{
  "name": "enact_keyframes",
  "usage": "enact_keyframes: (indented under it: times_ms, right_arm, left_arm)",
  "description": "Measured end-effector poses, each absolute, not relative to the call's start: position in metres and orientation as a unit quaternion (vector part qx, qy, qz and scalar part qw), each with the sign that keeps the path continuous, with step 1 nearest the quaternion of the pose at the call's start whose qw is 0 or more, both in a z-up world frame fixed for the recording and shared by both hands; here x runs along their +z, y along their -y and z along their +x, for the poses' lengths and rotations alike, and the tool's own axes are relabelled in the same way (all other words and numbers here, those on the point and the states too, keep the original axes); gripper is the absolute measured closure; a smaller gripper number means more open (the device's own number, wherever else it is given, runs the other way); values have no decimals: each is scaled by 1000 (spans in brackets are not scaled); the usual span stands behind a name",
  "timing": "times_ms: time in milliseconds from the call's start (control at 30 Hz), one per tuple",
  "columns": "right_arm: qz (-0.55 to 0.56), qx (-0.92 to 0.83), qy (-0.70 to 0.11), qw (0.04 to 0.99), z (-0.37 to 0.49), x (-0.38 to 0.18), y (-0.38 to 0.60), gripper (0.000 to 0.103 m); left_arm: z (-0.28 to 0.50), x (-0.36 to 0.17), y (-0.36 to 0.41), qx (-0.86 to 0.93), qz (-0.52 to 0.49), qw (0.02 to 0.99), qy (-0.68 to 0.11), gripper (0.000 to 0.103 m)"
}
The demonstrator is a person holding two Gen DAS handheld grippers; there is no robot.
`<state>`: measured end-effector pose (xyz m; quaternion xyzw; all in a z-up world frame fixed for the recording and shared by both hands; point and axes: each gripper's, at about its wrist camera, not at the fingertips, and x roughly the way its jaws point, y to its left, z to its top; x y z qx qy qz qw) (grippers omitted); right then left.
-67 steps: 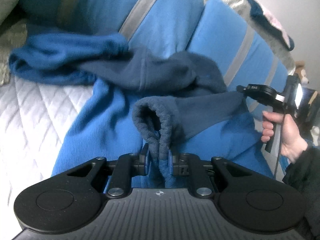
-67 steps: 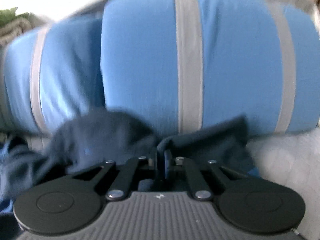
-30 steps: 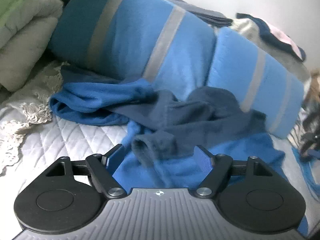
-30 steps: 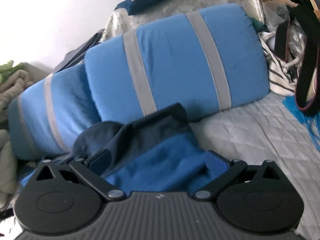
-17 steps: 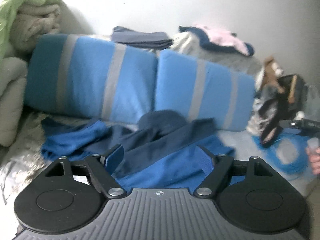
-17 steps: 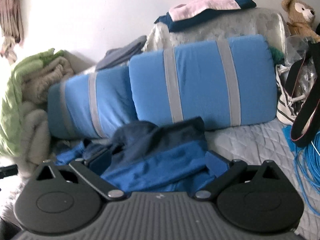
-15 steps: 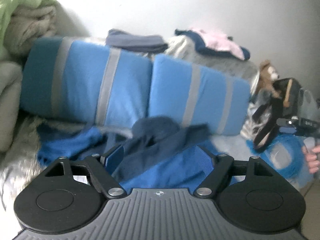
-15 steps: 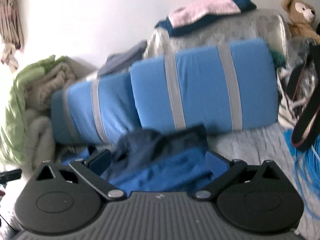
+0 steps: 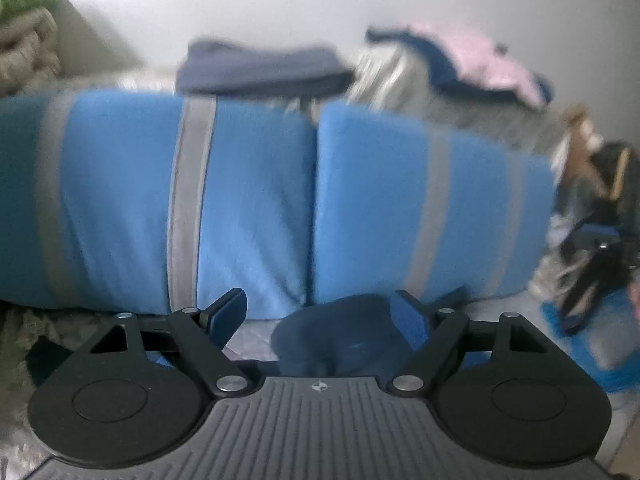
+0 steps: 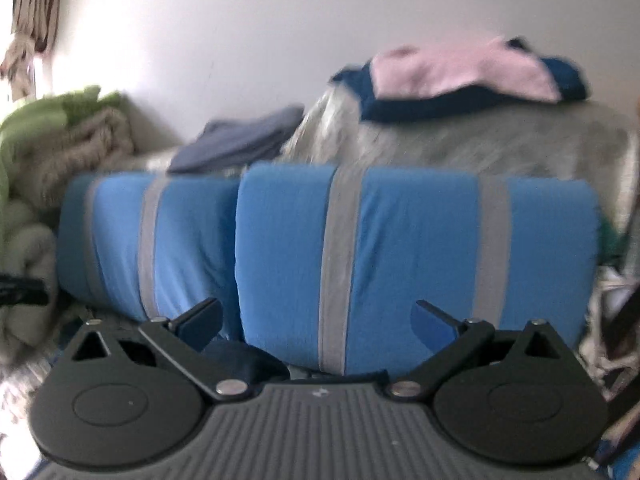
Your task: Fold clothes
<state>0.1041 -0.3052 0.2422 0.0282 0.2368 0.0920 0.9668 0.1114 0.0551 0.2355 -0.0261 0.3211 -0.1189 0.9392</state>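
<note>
Left wrist view: two blue pillows with grey stripes [image 9: 256, 204] are seen standing side by side against the wall and filling the middle of the frame; they serve as the landmark. Open room is left only in the narrow strip of quilted bed [image 9: 250, 338] below their lower edge. The blue garment [image 9: 340, 340] is seen just in front of the pillows, at the seam between them, as a dark rounded hump; its long axis cannot be told, since most of it is hidden behind the gripper body. The left gripper [image 9: 320, 314] is held wide open, with the hump seen between its fingers but not pressed by either pad. Folded dark clothes [image 9: 260, 68] lie above the pillows, and a pink and navy pile [image 9: 484, 64] lies above and to their right. The right gripper [image 9: 600, 240] is glimpsed, blurred, off the pillows' right end.

Right wrist view: the same pillows [image 10: 400, 240] are faced squarely, with bare wall above them. The right gripper [image 10: 320, 320] is spread wide and nothing is clamped. A dark fold of the garment [image 10: 240, 358] is seen under the pillows' lower edge, close to the left finger; contact cannot be told. Green and beige blankets [image 10: 60, 140] are stacked left of the pillows.
</note>
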Motion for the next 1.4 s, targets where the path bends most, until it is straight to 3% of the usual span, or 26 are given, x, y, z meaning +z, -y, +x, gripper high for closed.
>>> enact_keyframes:
  times_ms: [367, 567, 600, 633, 667, 733, 767, 800, 967, 1100, 1300, 1400]
  right_arm:
    - [20, 189, -346, 919, 240, 118, 248, 0]
    - [105, 179, -423, 882, 297, 57, 245, 2]
    - [130, 181, -434, 873, 302, 48, 247, 7]
    - [150, 183, -441, 866, 306, 40, 248, 28]
    - [164, 185, -447, 860, 307, 34, 248, 56]
    - [182, 192, -438, 859, 305, 31, 249, 72]
    - [183, 196, -424, 865, 300, 35, 249, 80]
    - [176, 201, -405, 874, 294, 43, 248, 81]
    - [127, 231, -306, 915, 243, 95, 253, 85]
    - [85, 259, -256, 928, 190, 117, 263, 85]
    - [19, 277, -311, 909, 127, 95, 270, 83]
    - [-27, 277, -356, 892, 105, 82, 264, 74]
  left_arm:
    - [235, 108, -61, -160, -85, 887, -425, 24]
    - [264, 51, -75, -180, -168, 837, -489, 25]
    - [267, 45, -75, -179, -188, 827, -499, 25]
    - [269, 41, -76, -180, -206, 820, -503, 32]
    - [266, 45, -75, -181, -216, 824, -490, 59]
    - [259, 54, -73, -185, -238, 832, -465, 87]
    - [256, 58, -73, -187, -249, 836, -452, 89]
    - [251, 65, -71, -188, -251, 843, -436, 89]
    - [180, 134, -41, -220, -125, 916, -311, 89]
    - [107, 146, -10, -241, 6, 944, -226, 89]
    - [10, 96, 40, -247, 210, 932, -163, 89]
    - [-16, 66, 49, -250, 287, 911, -156, 89]
